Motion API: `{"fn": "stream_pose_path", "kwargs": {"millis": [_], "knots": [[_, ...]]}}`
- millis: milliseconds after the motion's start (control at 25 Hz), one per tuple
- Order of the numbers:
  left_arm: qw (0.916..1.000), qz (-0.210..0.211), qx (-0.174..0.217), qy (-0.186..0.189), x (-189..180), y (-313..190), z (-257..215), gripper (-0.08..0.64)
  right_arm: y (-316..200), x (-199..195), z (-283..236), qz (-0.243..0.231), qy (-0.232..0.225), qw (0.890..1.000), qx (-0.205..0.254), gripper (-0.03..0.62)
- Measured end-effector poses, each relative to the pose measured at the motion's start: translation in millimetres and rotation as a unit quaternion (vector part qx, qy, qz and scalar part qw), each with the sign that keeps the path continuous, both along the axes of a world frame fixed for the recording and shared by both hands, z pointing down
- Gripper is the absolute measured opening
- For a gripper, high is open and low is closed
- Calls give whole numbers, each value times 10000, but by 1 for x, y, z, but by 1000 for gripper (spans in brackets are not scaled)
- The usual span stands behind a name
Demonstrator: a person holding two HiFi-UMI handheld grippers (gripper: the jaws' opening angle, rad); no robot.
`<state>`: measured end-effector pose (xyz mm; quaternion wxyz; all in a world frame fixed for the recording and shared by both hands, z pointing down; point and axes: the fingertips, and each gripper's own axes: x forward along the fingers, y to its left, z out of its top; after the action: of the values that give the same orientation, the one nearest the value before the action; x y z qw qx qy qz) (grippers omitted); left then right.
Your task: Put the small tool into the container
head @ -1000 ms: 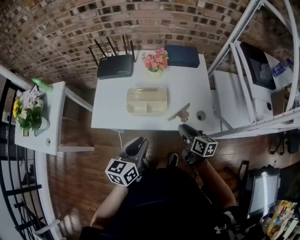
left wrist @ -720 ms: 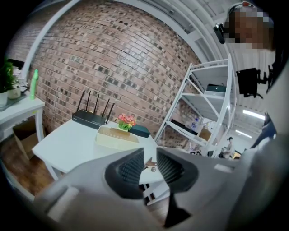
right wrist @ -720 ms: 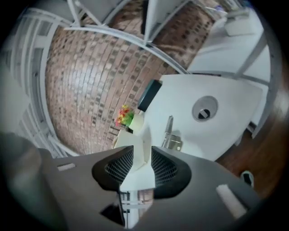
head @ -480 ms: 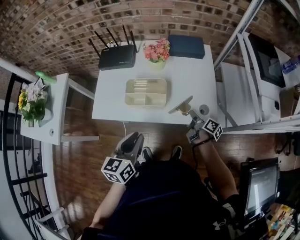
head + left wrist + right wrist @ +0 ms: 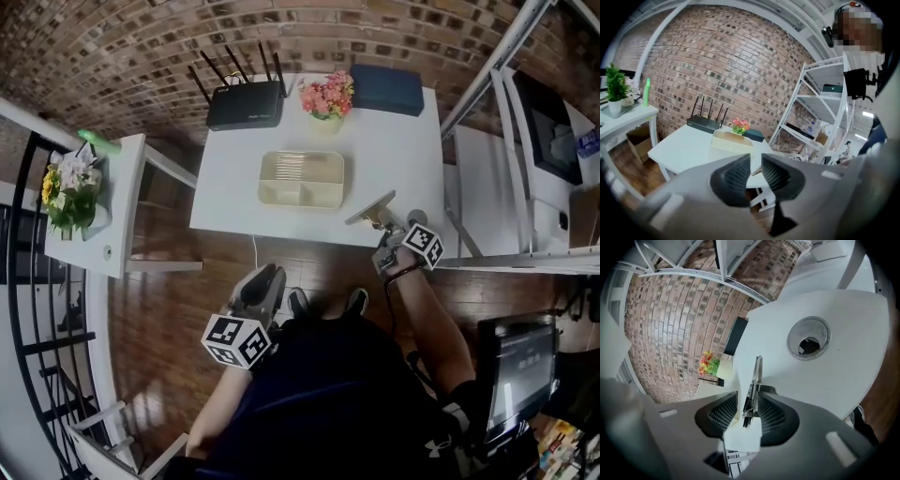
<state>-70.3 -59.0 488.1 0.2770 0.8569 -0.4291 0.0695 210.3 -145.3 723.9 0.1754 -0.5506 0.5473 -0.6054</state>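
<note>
The small tool [image 5: 373, 208], a flat metal blade on a short handle, lies near the front right corner of the white table [image 5: 394, 141]. My right gripper [image 5: 386, 234] reaches over the table's front edge at it. In the right gripper view the tool [image 5: 753, 380] stands edge-on between the jaws of the right gripper [image 5: 748, 411], which are opening; it lies close to the right pad, with a gap on the left. The beige compartment container [image 5: 302, 178] sits mid-table. My left gripper [image 5: 262, 286] hangs over the person's lap, a narrow gap between its jaws and nothing in them.
A black router [image 5: 246, 103], a pot of pink flowers [image 5: 326, 98] and a dark blue box [image 5: 386, 89] line the table's back edge. A round cable hole [image 5: 416, 217] lies right of the tool. A white shelving rack [image 5: 506, 94] stands at right, a side table with plants [image 5: 75, 187] at left.
My right gripper has risen from beside the lap to the table's front edge and come around the tool. The left gripper has stayed over the lap.
</note>
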Motion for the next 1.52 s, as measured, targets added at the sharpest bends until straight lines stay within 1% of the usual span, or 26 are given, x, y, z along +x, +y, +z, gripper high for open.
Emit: {"fn": "stream_pose_path", "kwargs": {"millis": [240, 320, 480, 600, 800, 880, 960, 1040, 1160, 1320, 1520], "knots": [[9999, -141, -24, 67, -12, -1, 2, 66, -6, -3, 3, -109, 123, 9999, -27, 80], [9999, -138, -30, 88, -14, -2, 2, 66, -7, -4, 1, -121, 133, 9998, -27, 39], [9999, -102, -43, 132, -15, -4, 3, 61, -4, -4, -2, -105, 158, 9998, -25, 28], [9998, -45, -38, 181, -13, -6, 4, 59, -2, -5, -16, -202, 308, 9992, 164, 15], [9996, 110, -34, 263, -7, -10, 4, 56, -5, -11, -59, -501, 776, 9936, 643, 12], [9994, 168, -18, 294, -4, -11, 4, 55, -8, -13, -82, -652, 1078, 9874, 953, 11], [9993, 202, -7, 325, -3, -12, 4, 54, -11, -18, -108, -795, 1390, 9789, 1272, 12], [9991, 220, 1, 351, -3, -14, 3, 54, -15, -23, -134, -931, 1743, 9676, 1574, 11], [9990, 220, 12, 390, -6, -15, 2, 52, -21, -33, -171, -1095, 2284, 9468, 1984, 11], [9990, 165, 32, 420, -12, -16, 1, 51, -30, -59, -214, -1359, 2622, 9210, 2540, 11], [9991, 54, 32, 431, -20, -16, 2, 48, -38, -85, -240, -1616, 2809, 8991, 2944, 11]]}}
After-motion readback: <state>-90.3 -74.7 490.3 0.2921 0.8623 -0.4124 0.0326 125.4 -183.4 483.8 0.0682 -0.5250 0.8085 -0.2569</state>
